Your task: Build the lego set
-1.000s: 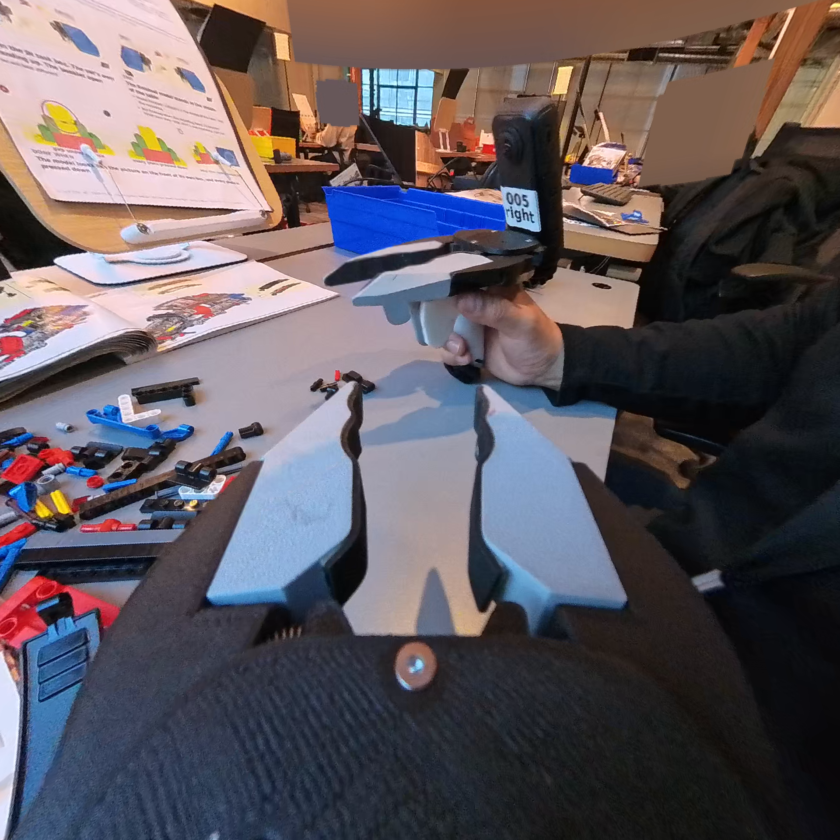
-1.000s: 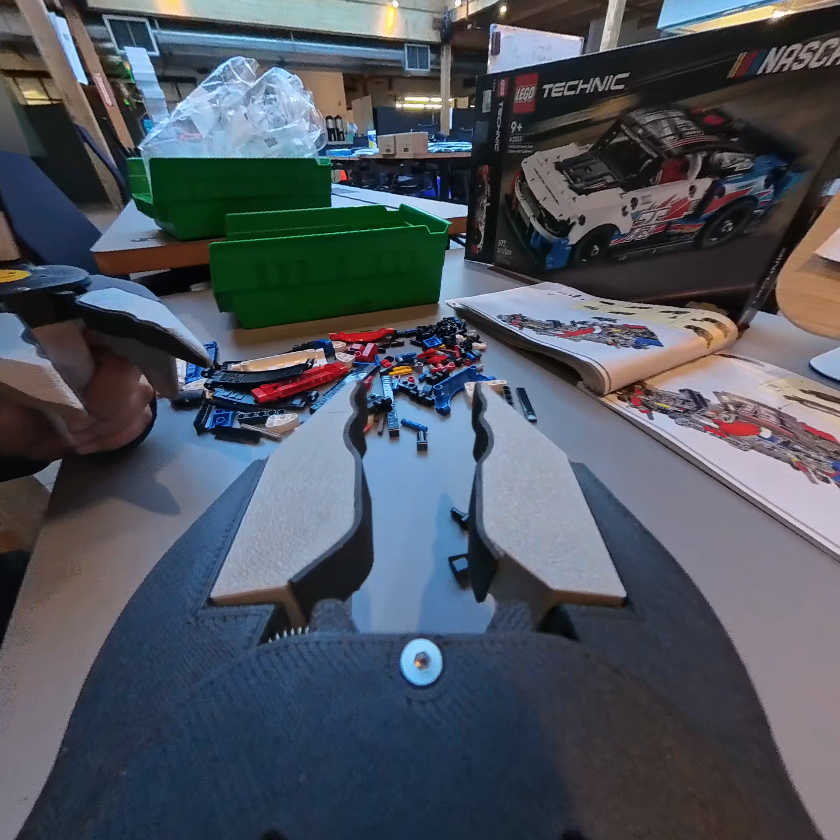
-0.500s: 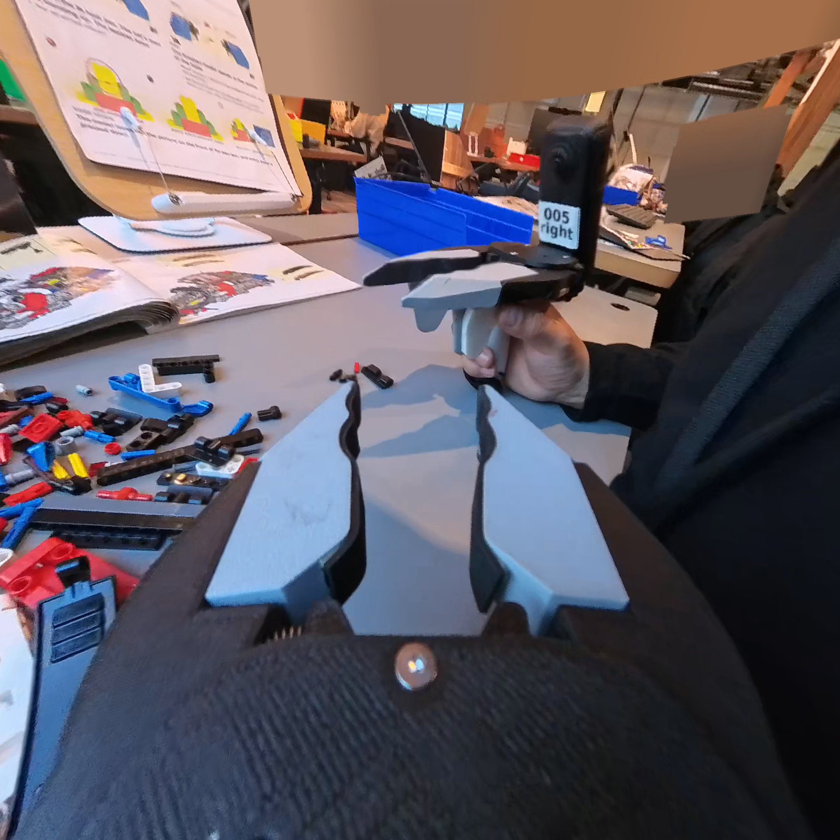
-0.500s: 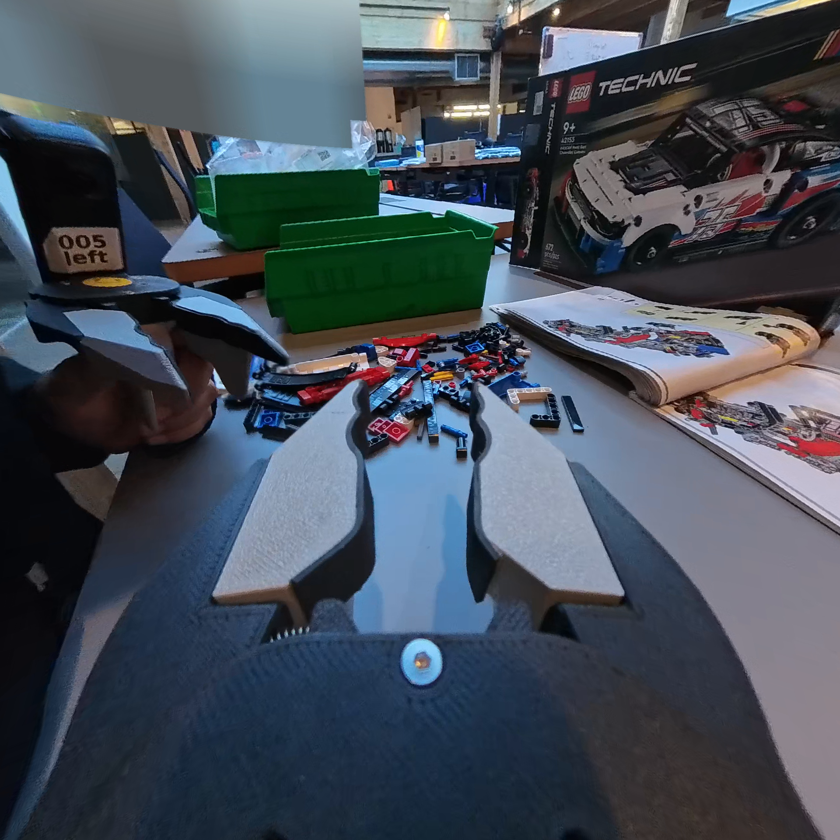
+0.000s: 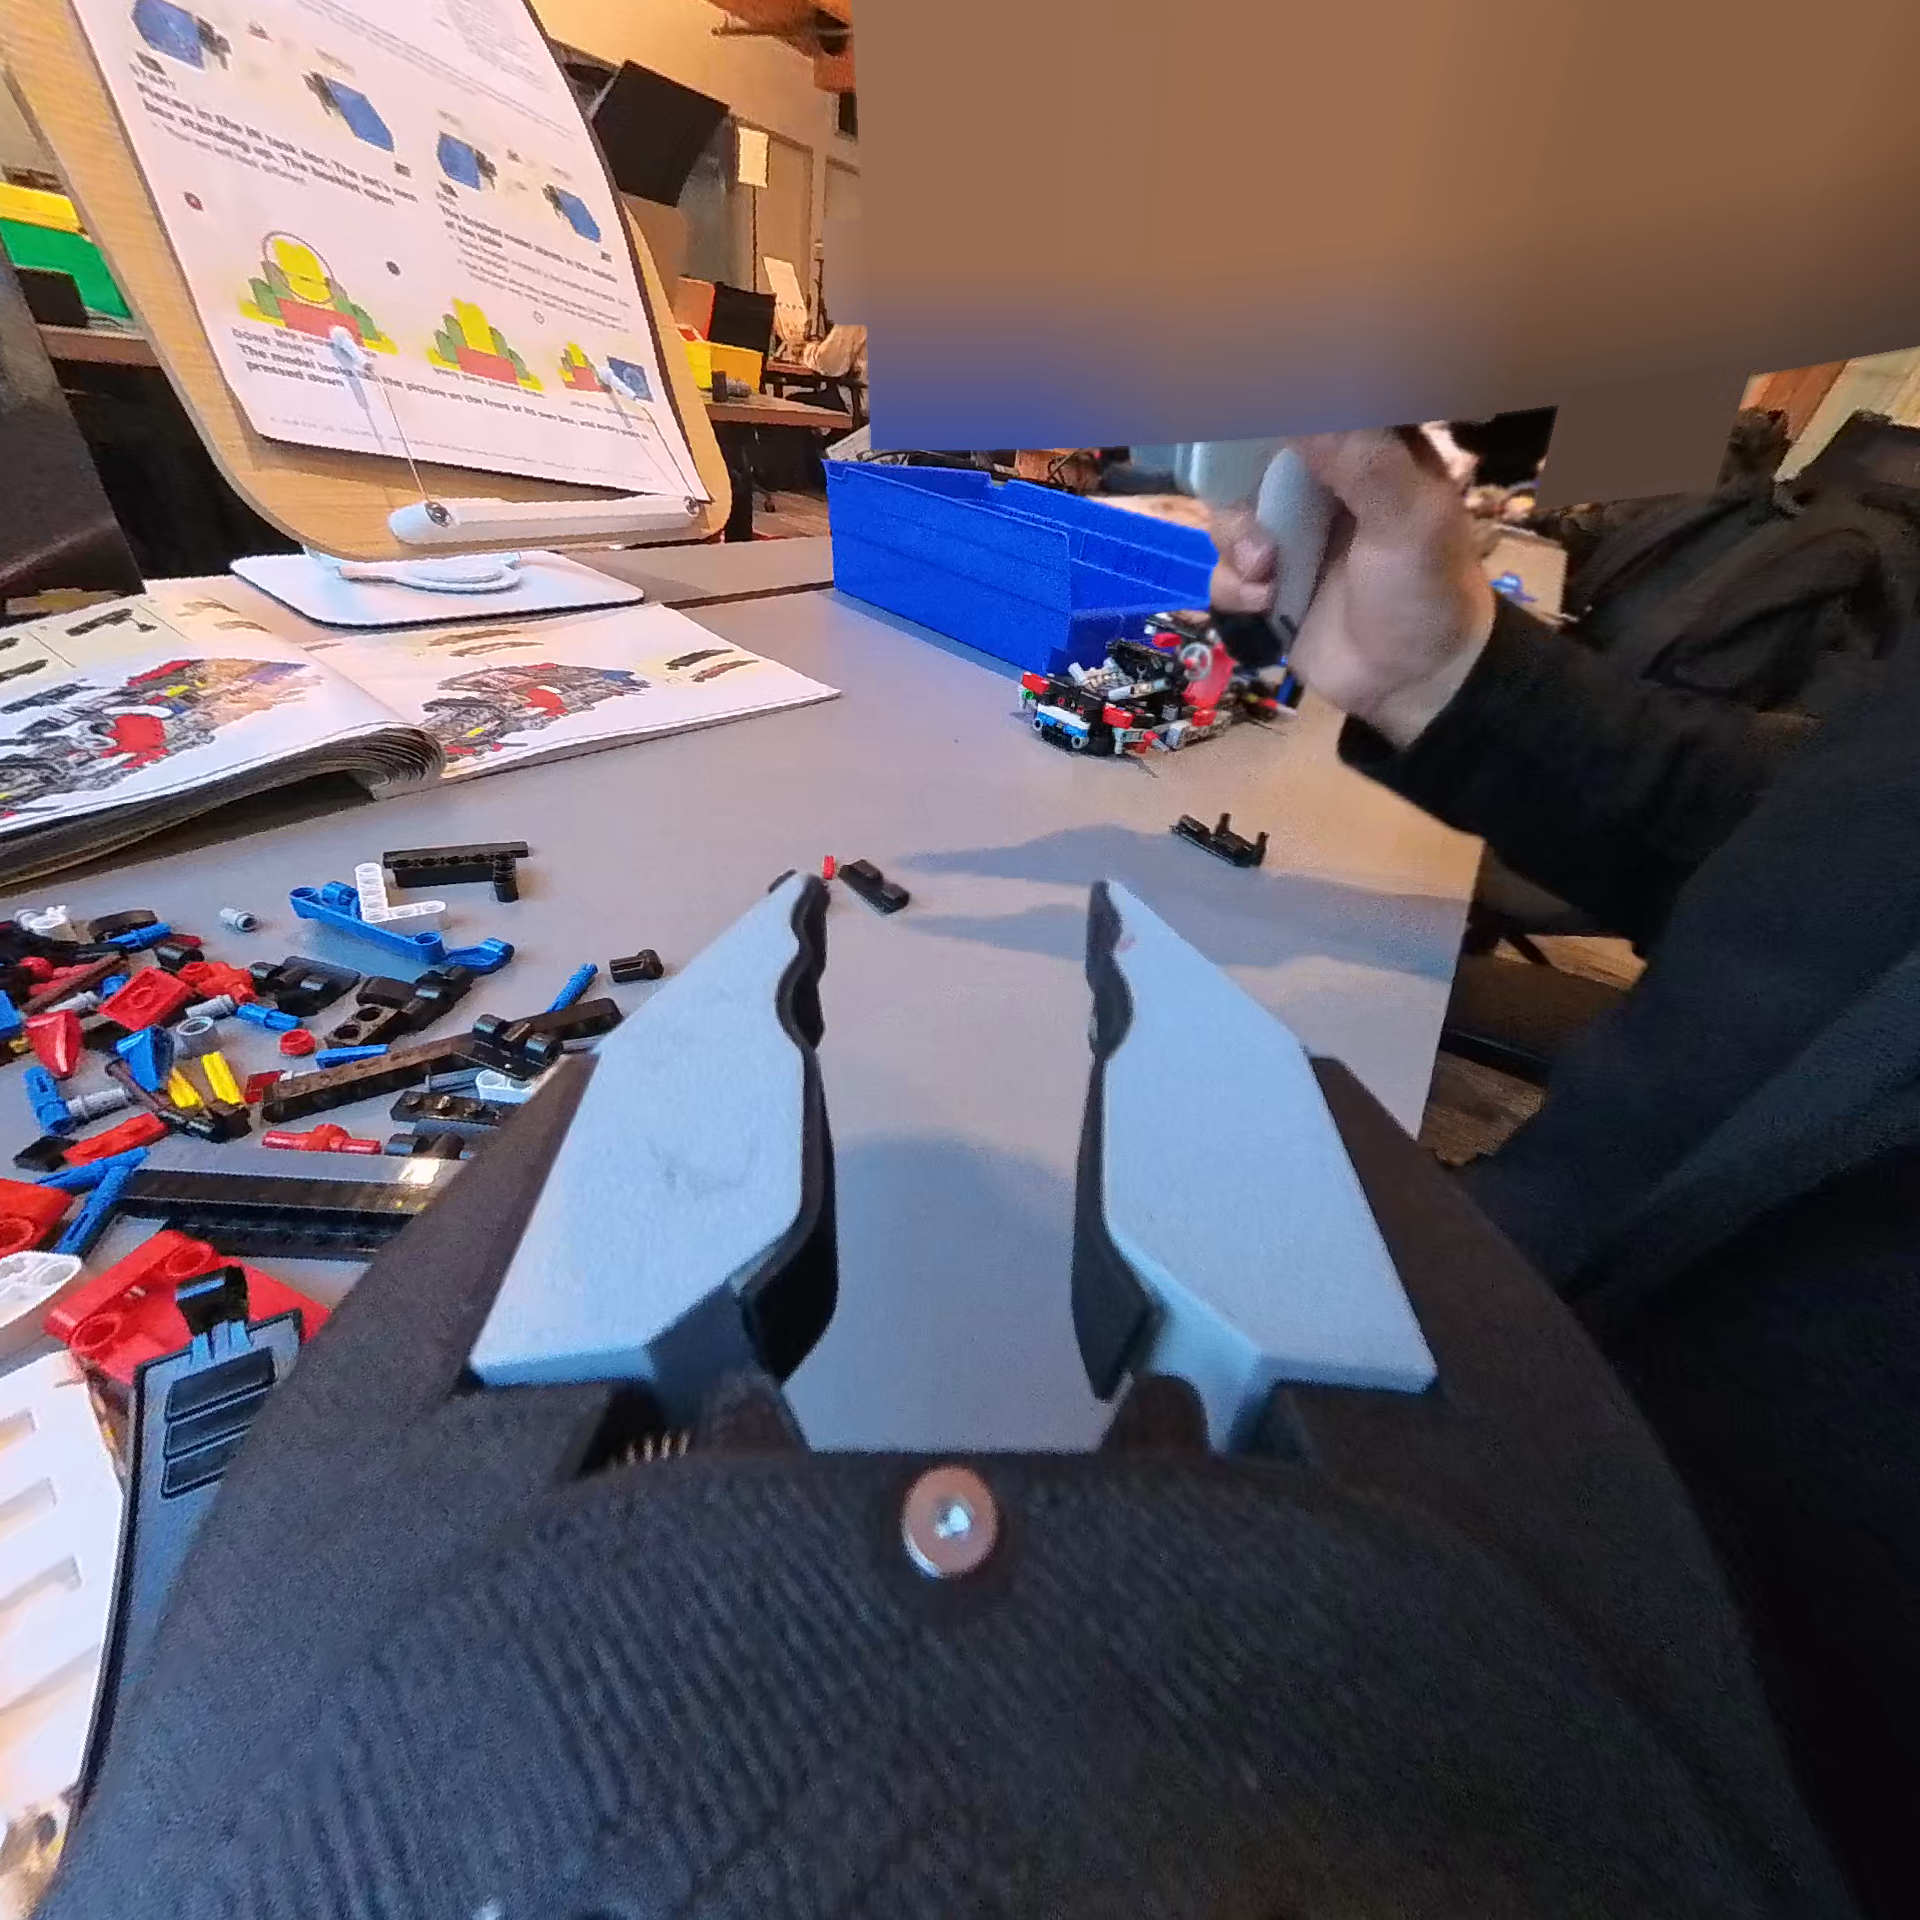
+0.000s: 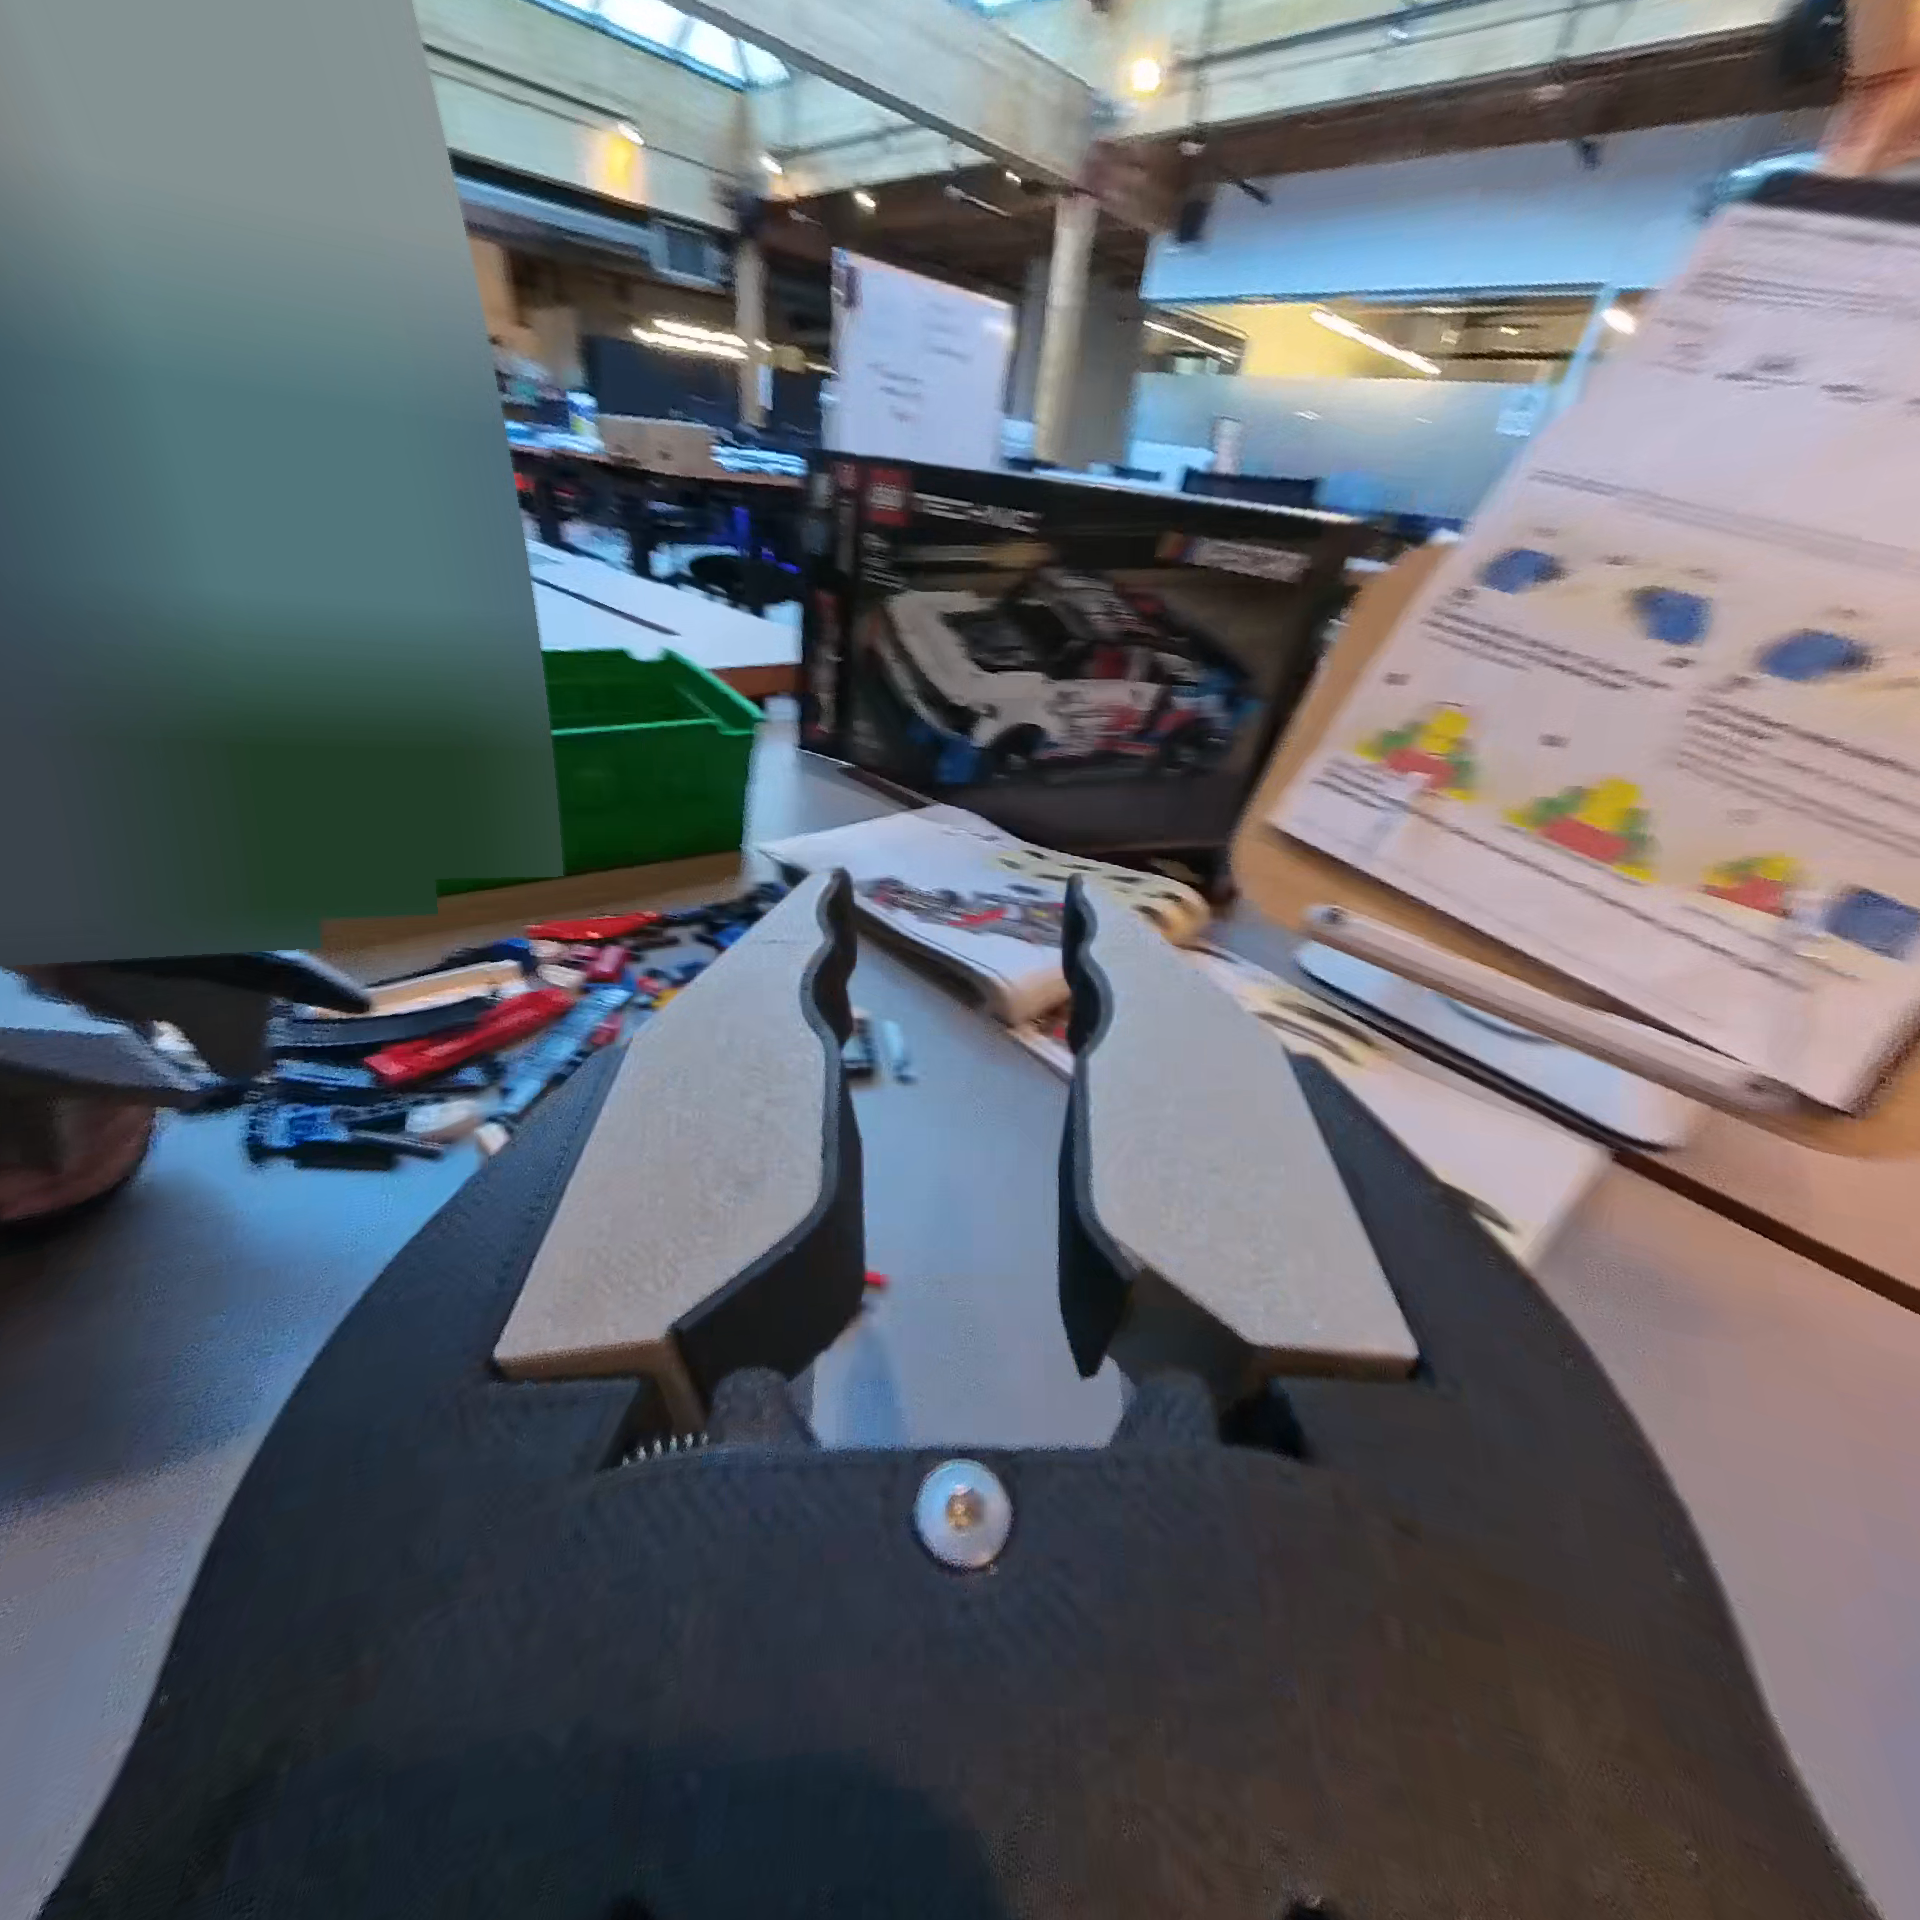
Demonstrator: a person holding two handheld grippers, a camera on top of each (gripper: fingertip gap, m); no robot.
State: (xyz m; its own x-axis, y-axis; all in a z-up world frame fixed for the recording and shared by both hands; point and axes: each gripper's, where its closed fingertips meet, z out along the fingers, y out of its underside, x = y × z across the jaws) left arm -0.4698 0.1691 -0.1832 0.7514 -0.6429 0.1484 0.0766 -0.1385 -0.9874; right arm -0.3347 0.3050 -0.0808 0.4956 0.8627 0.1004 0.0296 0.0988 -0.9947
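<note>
My left gripper (image 5: pixel 951 899) is open and empty, low over the grey table (image 5: pixel 935 790). A pile of loose red, blue, yellow and black lego parts (image 5: pixel 239 1039) lies to its left. A partly built black and red lego model (image 5: pixel 1138 686) stands farther off at the right, by the hand that holds the other gripper's handle (image 5: pixel 1294 540). My right gripper (image 6: pixel 951 899) is open and empty, raised above the table. The parts pile (image 6: pixel 468 1049) shows to its left, and the left gripper's fingers (image 6: pixel 156 1013) at the left edge.
An open instruction booklet (image 5: pixel 312 707) lies behind the parts. A stand with an instruction sheet (image 5: pixel 374 239) is at the back left, a blue bin (image 5: pixel 997 561) behind the model. The right wrist view shows a green bin (image 6: pixel 644 748), the set's box (image 6: pixel 1060 665) and the sheet stand (image 6: pixel 1662 707). Across from one pair of fingers to the other is roughly 20 cm.
The right gripper has risen and swung to the right, away from the parts pile towards the stand. Its rise uncovers the built model in the left wrist view. Both grippers stay open.
</note>
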